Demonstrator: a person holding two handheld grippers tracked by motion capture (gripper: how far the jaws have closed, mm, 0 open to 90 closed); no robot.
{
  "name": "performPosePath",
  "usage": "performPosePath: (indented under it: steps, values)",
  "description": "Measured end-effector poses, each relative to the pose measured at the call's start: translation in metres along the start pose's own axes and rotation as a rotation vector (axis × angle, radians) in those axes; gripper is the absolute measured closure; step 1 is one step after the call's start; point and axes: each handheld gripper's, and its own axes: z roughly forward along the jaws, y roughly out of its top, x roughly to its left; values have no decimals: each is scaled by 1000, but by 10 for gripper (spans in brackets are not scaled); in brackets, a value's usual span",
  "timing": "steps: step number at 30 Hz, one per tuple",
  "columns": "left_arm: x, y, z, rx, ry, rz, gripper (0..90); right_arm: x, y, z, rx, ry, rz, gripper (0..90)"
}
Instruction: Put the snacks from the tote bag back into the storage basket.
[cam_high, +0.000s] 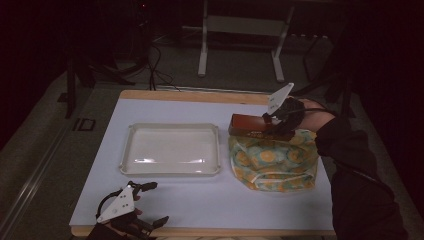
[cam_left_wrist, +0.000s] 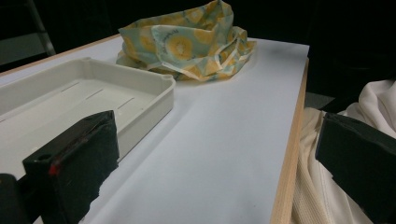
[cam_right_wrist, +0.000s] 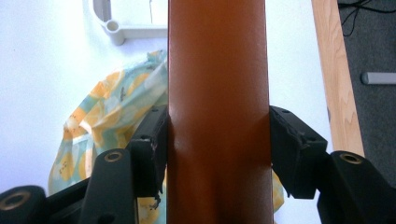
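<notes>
The room around me is dark — grey floor, cables, and the white legs of a stand (cam_high: 240, 40) beyond the far edge. My table (cam_high: 210, 200) is a pale, matte white sheet with a light wood rim. On its left half sits a shallow rectangular tray (cam_high: 171, 149) of off-white plastic with rounded corners and a raised lip. Right of it, just beside, lies a crumpled cloth bag (cam_high: 274, 161), soft and folded, printed with orange rounds on pale green.

My right gripper (cam_high: 280, 119) is over the far side of that bag, its jaws clenched on a brown box (cam_high: 252, 126) — smooth, slightly glossy, long and flat-sided. In the high view its long axis runs left to right, the free end pointing toward the tray; whether its underside touches the cloth I can't quite tell. In the right gripper view it runs straight away from me between the pads.

My left gripper (cam_high: 150, 202) rests at the near left edge, jaws spread wide and empty.
</notes>
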Motion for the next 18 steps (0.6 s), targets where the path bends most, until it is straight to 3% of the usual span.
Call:
performPosePath:
  steps: [18]
  values:
    - [-1,0,0,-4,-7,3,0,6,59,25,-14,54,-83,429]
